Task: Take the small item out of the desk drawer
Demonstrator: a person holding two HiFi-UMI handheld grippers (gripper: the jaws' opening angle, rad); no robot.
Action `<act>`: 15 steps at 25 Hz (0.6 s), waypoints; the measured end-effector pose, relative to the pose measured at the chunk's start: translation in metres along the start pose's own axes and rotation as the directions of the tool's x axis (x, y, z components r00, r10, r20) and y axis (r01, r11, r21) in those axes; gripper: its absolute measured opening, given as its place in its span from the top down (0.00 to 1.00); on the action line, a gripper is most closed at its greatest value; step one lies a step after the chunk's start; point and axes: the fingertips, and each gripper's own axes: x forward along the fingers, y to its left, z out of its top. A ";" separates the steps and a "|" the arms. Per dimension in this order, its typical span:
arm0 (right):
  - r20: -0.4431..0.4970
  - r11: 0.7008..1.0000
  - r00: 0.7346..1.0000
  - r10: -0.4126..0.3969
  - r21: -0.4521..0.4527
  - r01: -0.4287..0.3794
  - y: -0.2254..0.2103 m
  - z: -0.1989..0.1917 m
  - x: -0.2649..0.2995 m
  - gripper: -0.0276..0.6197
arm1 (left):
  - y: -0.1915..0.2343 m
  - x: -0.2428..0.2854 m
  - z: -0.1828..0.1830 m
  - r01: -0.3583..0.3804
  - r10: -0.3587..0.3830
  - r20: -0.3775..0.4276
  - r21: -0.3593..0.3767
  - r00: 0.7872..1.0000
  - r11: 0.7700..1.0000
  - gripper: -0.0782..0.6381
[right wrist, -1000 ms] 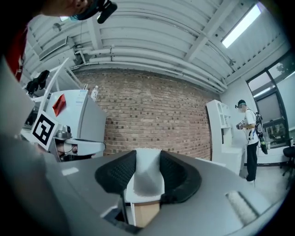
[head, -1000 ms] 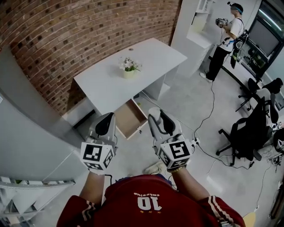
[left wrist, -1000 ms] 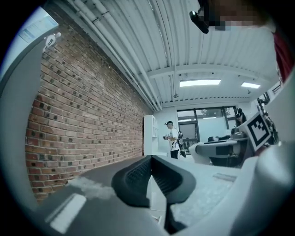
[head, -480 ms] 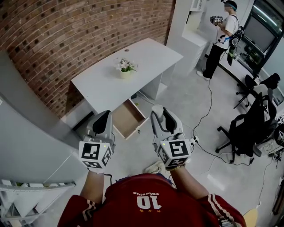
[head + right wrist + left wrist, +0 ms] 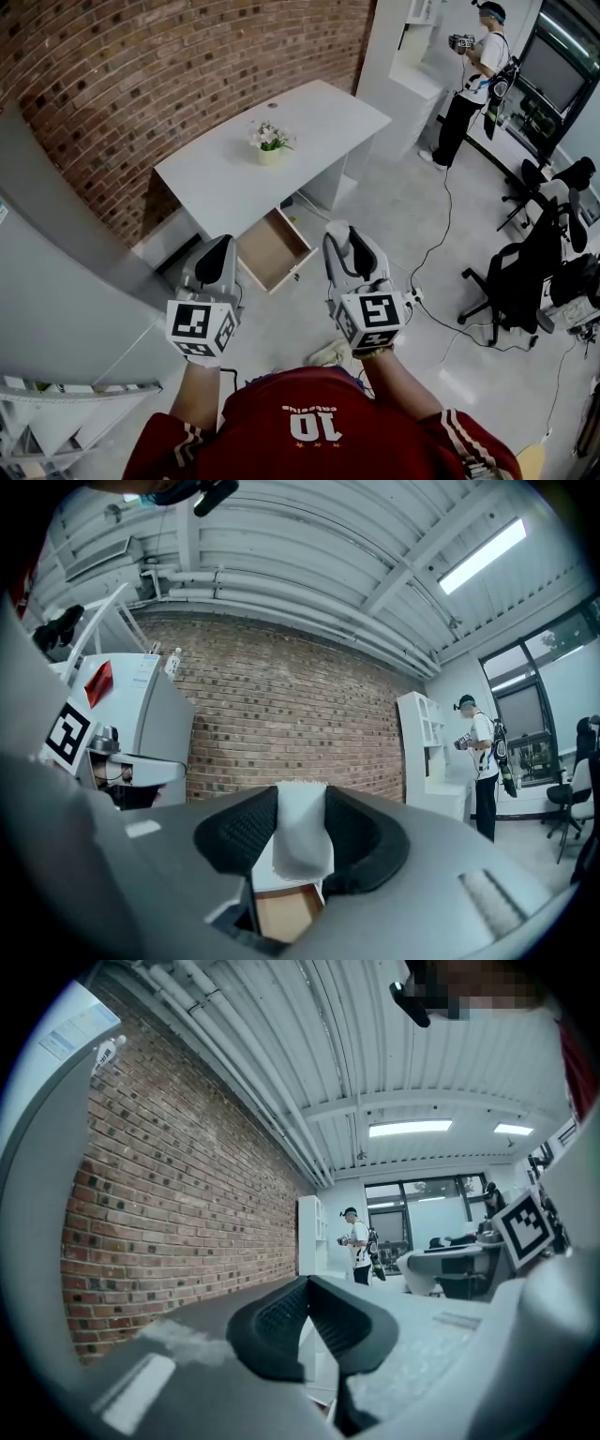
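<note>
Right gripper view: right claw point(image 5: 300, 803) clenched on small white item point(image 5: 300, 841), pads pressing both sides, open drawer point(image 5: 281, 911) showing below. Head view: item not visible. Right claw point(image 5: 345, 242) and left claw point(image 5: 216, 253) raised side by side near drawer point(image 5: 272, 251), which is pulled out from under white desk point(image 5: 319, 117). Flower pot point(image 5: 270, 145) on desk. Left gripper view: left claw clamped to, tips touching, nothing between.
</note>
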 end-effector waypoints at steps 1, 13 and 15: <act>0.000 1.000 1.000 0.002 0.003 -0.002 0.000 0.000 0.001 0.71 | 0.000 0.001 0.000 0.003 -0.003 0.000 -0.002 1.000 1.000 0.89; 0.008 0.999 0.999 0.040 0.033 -0.040 0.014 0.005 0.007 0.71 | 0.004 -0.004 0.001 0.011 -0.011 0.000 -0.005 1.000 1.000 0.89; 0.001 0.998 0.999 0.044 0.034 -0.044 0.017 0.004 0.008 0.71 | 0.006 -0.006 0.001 0.004 -0.004 0.003 -0.010 1.000 1.000 0.89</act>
